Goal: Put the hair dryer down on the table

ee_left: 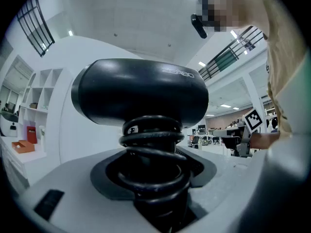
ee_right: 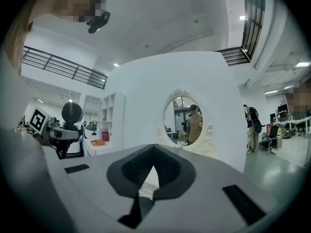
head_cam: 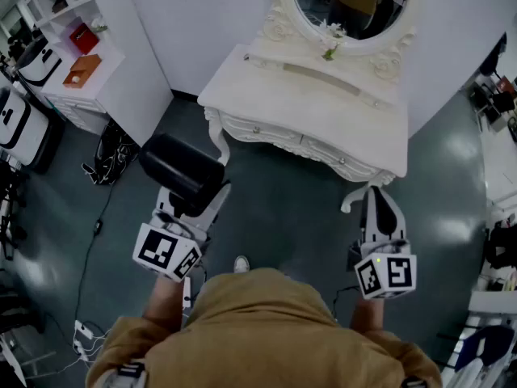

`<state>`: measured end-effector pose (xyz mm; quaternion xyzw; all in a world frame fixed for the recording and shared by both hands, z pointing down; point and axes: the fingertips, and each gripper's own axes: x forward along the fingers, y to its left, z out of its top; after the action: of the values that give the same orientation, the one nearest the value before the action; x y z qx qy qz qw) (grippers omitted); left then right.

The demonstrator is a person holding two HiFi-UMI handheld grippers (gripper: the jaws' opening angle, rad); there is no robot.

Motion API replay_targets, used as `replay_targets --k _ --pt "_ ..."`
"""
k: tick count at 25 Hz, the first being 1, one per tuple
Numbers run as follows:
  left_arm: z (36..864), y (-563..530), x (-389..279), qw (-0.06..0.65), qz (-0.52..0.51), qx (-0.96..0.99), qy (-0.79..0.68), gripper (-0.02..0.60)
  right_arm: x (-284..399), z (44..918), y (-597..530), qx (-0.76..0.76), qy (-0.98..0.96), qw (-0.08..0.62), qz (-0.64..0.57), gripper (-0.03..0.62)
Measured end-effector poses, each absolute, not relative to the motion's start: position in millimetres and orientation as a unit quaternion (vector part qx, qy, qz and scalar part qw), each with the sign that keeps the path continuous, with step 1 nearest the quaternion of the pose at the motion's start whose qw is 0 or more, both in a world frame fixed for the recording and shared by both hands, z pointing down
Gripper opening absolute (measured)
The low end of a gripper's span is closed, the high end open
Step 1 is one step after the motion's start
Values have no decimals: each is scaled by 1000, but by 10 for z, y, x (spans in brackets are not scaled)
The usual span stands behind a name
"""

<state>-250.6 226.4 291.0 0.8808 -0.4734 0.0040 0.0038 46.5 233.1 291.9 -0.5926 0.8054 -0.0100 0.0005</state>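
Carrying: my left gripper (head_cam: 191, 210) fingers clamp the hair dryer (head_cam: 182, 170), right gripper (head_cam: 378, 199) fingers pinched together, empty; next I lower it just past the surface (head_cam: 323, 113) front edge

The black hair dryer (head_cam: 182, 168) stands upright, its stubby barrel level on top and its cord (ee_left: 153, 144) coiled round the handle. The left hand-held gripper (head_cam: 192, 207) clamps it above the floor, at eight o'clock from the white tabletop (head_cam: 323, 107).
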Motion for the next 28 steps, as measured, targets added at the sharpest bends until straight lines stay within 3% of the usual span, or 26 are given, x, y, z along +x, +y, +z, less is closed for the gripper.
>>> replay_targets --k 28 --pt "3103 2540 -1566 25 12 869 -494 255 1585 3342 2670 -572 817 28 -66 3"
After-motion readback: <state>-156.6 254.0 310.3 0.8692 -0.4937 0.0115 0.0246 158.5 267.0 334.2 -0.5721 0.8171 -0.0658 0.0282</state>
